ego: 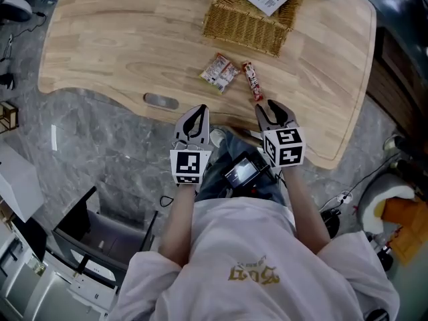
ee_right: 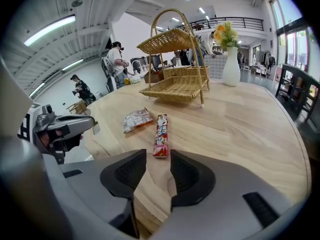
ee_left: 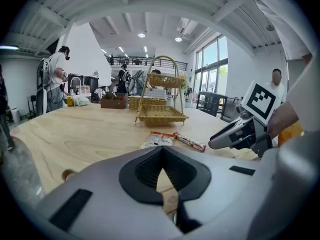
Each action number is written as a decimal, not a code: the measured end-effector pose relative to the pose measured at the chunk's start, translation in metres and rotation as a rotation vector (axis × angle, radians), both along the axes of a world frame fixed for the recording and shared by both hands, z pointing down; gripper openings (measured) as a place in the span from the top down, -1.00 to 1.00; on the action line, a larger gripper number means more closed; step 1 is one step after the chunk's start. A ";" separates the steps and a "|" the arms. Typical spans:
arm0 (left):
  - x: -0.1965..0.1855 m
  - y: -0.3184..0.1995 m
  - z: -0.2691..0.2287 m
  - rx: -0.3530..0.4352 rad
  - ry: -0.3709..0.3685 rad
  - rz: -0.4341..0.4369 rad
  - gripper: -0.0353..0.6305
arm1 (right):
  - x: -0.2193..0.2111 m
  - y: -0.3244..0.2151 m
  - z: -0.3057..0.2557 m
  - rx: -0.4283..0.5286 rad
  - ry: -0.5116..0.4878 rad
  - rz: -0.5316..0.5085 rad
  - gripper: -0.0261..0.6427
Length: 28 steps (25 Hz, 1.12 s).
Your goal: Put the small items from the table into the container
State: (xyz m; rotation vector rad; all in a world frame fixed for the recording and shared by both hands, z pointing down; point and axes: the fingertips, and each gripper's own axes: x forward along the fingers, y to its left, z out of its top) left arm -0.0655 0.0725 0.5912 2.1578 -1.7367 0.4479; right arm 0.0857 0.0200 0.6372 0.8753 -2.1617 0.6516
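A white-and-red snack packet (ego: 219, 72) and a red snack bar (ego: 253, 81) lie side by side on the wooden table (ego: 120, 39). The two-tier wicker basket (ego: 251, 15) stands behind them with a white card in it. My left gripper (ego: 199, 111) hovers at the table's near edge, its jaws shut and empty (ee_left: 162, 151). To its right, my right gripper (ego: 274, 107) is open with nothing between the jaws. In the right gripper view (ee_right: 159, 159) the bar (ee_right: 161, 134) lies just beyond the tips and the packet (ee_right: 136, 119) is to the left. The basket (ee_right: 175, 91) stands further back.
A grey oval object (ego: 160, 100) lies near the table's front edge, left of my grippers. A white vase with flowers (ee_right: 231, 66) stands right of the basket. People stand far off in the room. The table's curved edge runs just under both grippers.
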 end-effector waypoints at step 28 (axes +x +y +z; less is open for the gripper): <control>0.012 -0.015 0.005 -0.025 0.023 -0.009 0.91 | -0.022 -0.025 0.024 0.035 0.134 -0.104 0.53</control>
